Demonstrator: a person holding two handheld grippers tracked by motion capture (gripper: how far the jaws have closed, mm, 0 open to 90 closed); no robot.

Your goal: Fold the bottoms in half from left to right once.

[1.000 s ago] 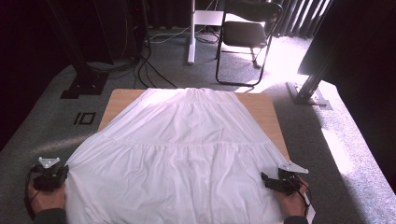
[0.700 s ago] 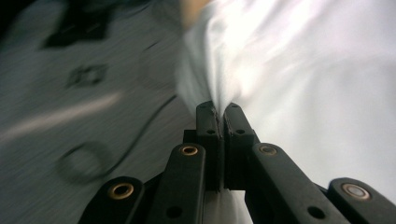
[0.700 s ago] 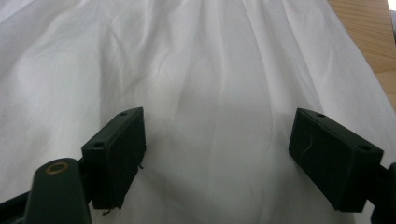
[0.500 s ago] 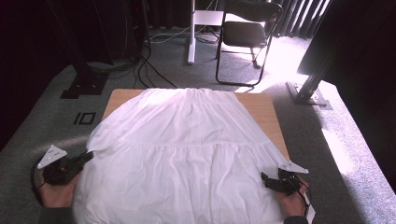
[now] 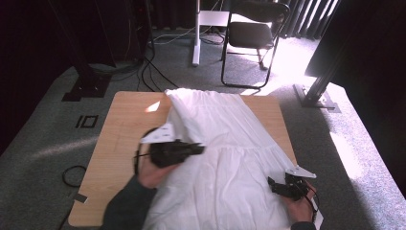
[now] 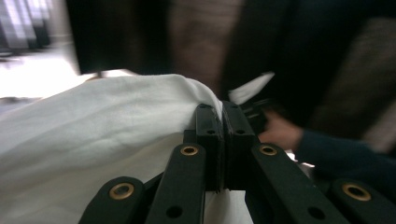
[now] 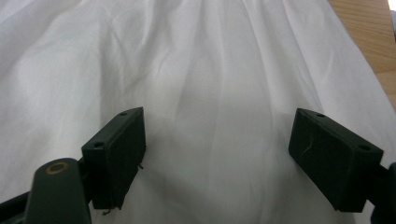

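Now, change: left gripper [image 5: 198, 149] carried cloth [image 5: 239, 158] edge from lower left to frame center
left jaws: clamped on cloth
right gripper [image 5: 274, 186]: jaws apart, over cloth
meaning: fold underway

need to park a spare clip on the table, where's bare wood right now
Bare wood runs down the table on its left, between its left edge and the folded-over white cloth. A thin strip shows past the cloth at the far right corner. The cloth covers the middle and right.
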